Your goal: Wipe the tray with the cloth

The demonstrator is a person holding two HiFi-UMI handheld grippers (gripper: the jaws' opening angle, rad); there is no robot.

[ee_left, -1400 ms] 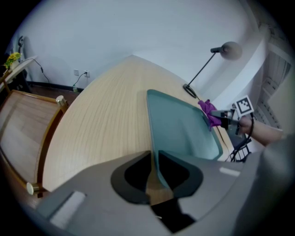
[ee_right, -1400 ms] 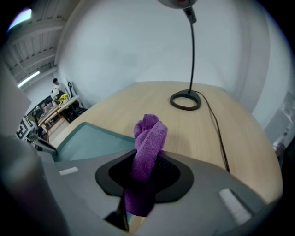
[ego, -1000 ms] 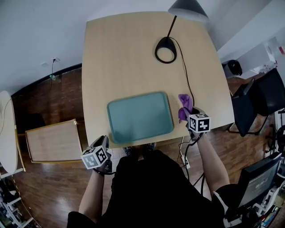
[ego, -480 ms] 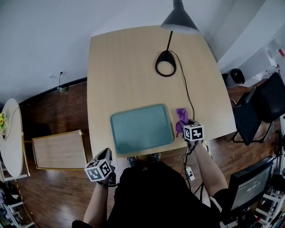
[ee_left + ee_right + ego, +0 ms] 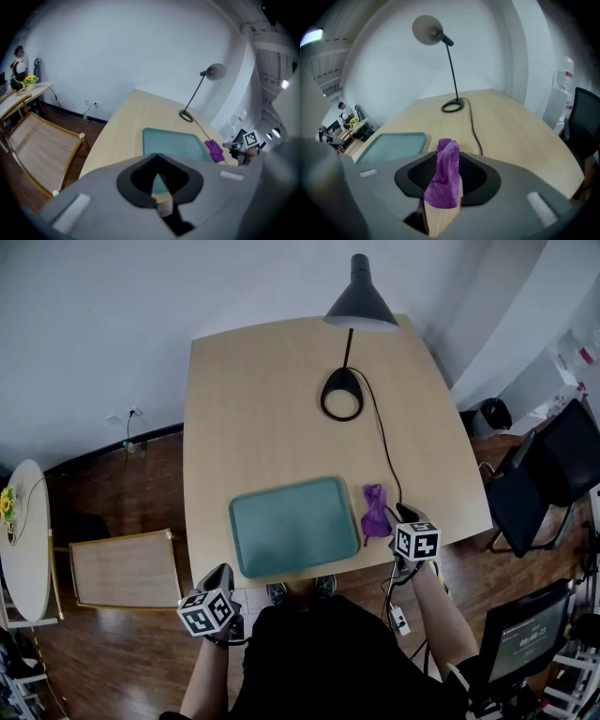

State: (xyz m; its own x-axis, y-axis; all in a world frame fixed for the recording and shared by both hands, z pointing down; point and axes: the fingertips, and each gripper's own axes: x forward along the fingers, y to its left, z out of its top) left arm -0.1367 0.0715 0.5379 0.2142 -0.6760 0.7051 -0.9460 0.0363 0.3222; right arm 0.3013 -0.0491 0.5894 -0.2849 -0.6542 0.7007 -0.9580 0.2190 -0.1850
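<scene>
Your right claw [image 5: 397, 517] has lowered the cloth [image 5: 374, 512] onto the table [image 5: 262, 409] at the tray's [image 5: 293, 526] three o'clock. Its jaws are opening, the cloth loose between them. Your left claw [image 5: 218, 577], at seven o'clock, has closed empty. You seem to be putting the cloth aside, not wiping.

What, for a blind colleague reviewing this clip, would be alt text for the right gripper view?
A purple cloth sits between the opening jaws of the right gripper, on a light wooden table. A teal tray lies at the view's left, and a black desk lamp stands farther back, its cord trailing forward.
</scene>
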